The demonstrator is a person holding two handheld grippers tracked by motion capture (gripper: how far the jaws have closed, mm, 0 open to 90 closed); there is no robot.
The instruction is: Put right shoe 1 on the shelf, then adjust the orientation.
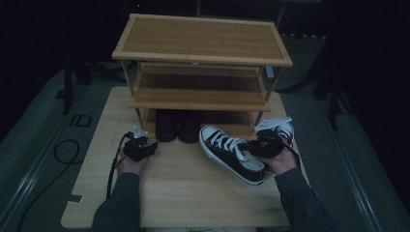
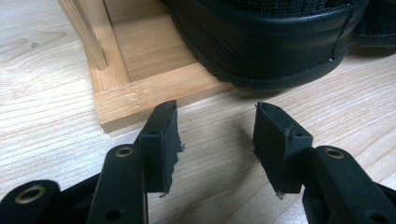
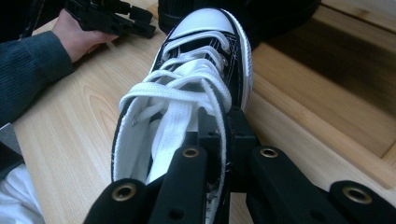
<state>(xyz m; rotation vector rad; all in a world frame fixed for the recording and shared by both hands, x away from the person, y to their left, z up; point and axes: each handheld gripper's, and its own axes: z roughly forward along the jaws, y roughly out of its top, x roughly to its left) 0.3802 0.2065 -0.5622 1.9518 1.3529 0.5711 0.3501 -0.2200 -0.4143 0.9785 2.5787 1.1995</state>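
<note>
One sneaker (image 3: 187, 93) collar pinched between right claw (image 3: 219, 140) jaws

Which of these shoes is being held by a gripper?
The black-and-white sneaker, its side wall pinched by the right gripper; the black shoes sit on the rack's bottom shelf.

Pretty dim room overall, the far side just drops off into black. The table (image 1: 179, 193) is pale wood with rounded corners, grain running side to side, and it sits on a grey-green floor (image 1: 34, 145). A bamboo shoe rack (image 1: 200, 38) with three slatted shelves stands at the table's far edge, top shelf bare and catching most of the light. A dark cable (image 1: 65, 152) loops on the floor off the left edge, near a small square marking (image 1: 80, 120). Dark stand legs (image 1: 333, 96) rise past the far right corner, another dark post (image 1: 67, 87) on the left.
</note>
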